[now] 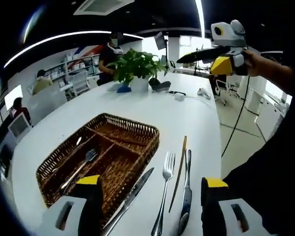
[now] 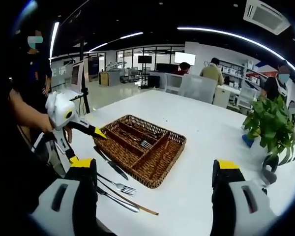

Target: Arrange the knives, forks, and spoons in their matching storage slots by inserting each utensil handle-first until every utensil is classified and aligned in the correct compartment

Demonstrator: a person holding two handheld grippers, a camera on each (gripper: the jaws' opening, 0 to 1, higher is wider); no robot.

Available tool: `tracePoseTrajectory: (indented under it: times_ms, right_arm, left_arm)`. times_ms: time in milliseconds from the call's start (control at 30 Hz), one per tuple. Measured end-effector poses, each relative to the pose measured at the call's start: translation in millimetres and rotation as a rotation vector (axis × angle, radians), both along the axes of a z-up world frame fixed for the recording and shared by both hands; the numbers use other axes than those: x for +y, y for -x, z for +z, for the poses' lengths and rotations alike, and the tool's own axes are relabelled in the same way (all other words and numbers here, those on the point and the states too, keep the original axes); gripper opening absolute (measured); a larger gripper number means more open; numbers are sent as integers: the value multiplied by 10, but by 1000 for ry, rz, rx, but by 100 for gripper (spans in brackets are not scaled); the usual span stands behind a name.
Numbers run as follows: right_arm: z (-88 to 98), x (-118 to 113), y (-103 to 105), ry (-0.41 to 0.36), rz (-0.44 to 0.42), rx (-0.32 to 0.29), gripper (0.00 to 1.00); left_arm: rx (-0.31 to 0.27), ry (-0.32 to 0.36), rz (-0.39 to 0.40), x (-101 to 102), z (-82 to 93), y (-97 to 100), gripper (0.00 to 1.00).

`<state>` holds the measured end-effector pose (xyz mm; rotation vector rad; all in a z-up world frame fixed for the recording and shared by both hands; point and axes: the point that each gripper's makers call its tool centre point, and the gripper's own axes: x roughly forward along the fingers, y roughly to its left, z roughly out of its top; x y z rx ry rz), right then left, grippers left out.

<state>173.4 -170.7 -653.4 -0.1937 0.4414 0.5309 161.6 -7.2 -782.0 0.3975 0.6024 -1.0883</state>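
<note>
A brown wicker basket (image 1: 153,140) (image 2: 155,183) with long compartments stands on the white table. One fork (image 1: 83,162) (image 2: 143,143) lies inside it. Beside the basket on the table lie a knife (image 1: 135,191) (image 2: 111,165), a fork (image 1: 163,189) (image 2: 120,186), a wooden chopstick (image 1: 179,172) (image 2: 137,205) and a second knife (image 1: 187,191) (image 2: 117,199). My left gripper (image 1: 152,182) (image 2: 87,146) hovers open over these loose utensils. My right gripper (image 2: 156,167) (image 1: 201,61) is open and empty, held up away from the basket.
A potted green plant (image 1: 135,66) (image 2: 270,123) stands farther along the table, with small items near it (image 1: 179,96). The table edge (image 1: 219,147) drops to the floor on one side. People sit and stand at desks in the background.
</note>
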Motion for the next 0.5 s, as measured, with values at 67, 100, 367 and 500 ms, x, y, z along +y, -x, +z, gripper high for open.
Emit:
tracePoseTrajectory:
  times_ms: [67,100,367,500]
  right_arm:
    - [-3,-19,5,2,1,-3,99]
    - [-7,-34,5,4,1,-5,99]
    - [-42,-113,25,5,-6,0,99]
    - [-19,-163,43,19,-16,-11,97]
  left_arm:
    - [-1,-29,-38,-57,-124,43,77]
    - [-8,-36,-38,-77,-164,35,74]
    - [40,-83,-69,-205,-547,42,56]
    - [76,-92,-87,-240,-666,49,45]
